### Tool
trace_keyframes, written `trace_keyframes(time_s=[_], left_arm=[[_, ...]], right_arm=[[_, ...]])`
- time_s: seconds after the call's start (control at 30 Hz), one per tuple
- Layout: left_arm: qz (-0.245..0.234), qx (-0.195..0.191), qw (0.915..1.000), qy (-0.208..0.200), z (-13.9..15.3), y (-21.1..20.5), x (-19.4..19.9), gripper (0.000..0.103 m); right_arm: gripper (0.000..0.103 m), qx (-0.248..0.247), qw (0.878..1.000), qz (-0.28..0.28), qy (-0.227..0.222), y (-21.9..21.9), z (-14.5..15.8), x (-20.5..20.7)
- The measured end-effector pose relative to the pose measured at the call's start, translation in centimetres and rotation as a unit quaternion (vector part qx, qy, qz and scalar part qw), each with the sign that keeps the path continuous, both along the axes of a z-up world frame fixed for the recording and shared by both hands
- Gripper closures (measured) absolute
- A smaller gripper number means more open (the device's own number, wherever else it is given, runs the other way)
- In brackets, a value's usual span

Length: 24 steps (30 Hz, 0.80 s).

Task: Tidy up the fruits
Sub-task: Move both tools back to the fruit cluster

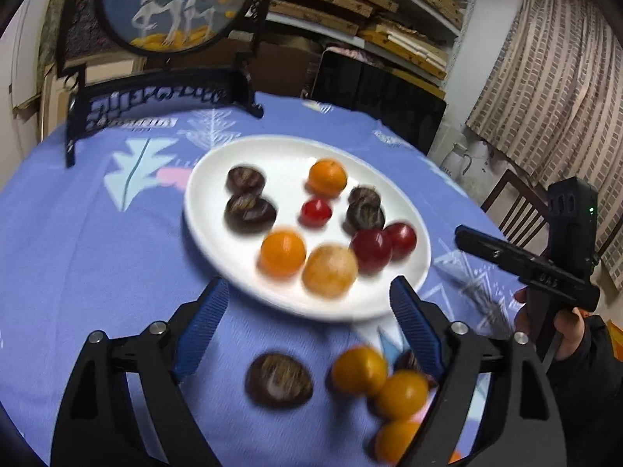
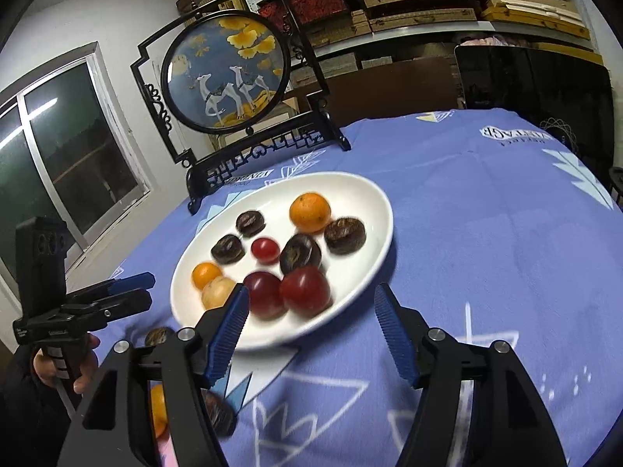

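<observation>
A white plate on the blue cloth holds several fruits: oranges, red fruits and dark brown ones. My left gripper stands open over the plate's near rim, nothing between its blue pads. Below it, loose on the cloth, lie a dark brown fruit and three small oranges. In the right wrist view my right gripper is open above the plate, just in front of two red fruits. An orange and a dark fruit are partly hidden behind its left finger.
A black-framed round screen with deer stands on the table behind the plate. A dark chair back and a wooden chair stand at the table's far edge. Shelves of boxes line the wall. A person's hand holds the right gripper.
</observation>
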<state>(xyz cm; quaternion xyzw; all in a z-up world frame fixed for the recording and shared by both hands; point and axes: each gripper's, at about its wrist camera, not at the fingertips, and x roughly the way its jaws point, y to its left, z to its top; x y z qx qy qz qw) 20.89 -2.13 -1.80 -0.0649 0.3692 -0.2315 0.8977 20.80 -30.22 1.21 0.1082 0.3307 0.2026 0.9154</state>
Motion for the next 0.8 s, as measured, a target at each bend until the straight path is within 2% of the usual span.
trace_keyframes(time_s=[0.17,0.37,0.4,0.43,0.6,0.7,0.8], left_arm=[[-0.005,0.013,0.9995,0.027,-1.0,1.1,-2.4,0.02],[-0.008,0.088,0.9958,0.024,-1.8,0.4,-4.9,0.021],[-0.005,0.102,0.9945,0.025,-2.0,0.1,-5.0,0.023],[-0.004,0.111,0.9935,0.028,-2.2,0.0,-4.9,0.028],[-0.004,0.127,0.9906,0.05,-3.1,-0.4,-3.6,0.038],[-0.015,0.138,0.9884,0.062,-3.4,-1.2,-2.7,0.039],[-0.013,0.132,0.9886,0.072,-3.5,-1.4,-1.5,0.039]], right_arm=[[0.036,-0.005,1.0,0.014,0.003,0.6,-0.2,-1.6],[0.036,0.01,1.0,0.004,0.003,-0.1,-0.2,-2.0],[0.036,0.01,1.0,0.004,0.002,-0.1,-0.2,-2.1],[0.036,0.009,1.0,0.006,0.001,0.0,-0.1,-2.2],[0.036,0.011,1.0,0.014,-0.003,0.1,0.0,-2.8],[0.036,0.017,1.0,0.011,0.0,-0.1,-0.1,-2.7],[0.036,0.018,1.0,0.013,0.003,-0.1,-0.1,-2.7]])
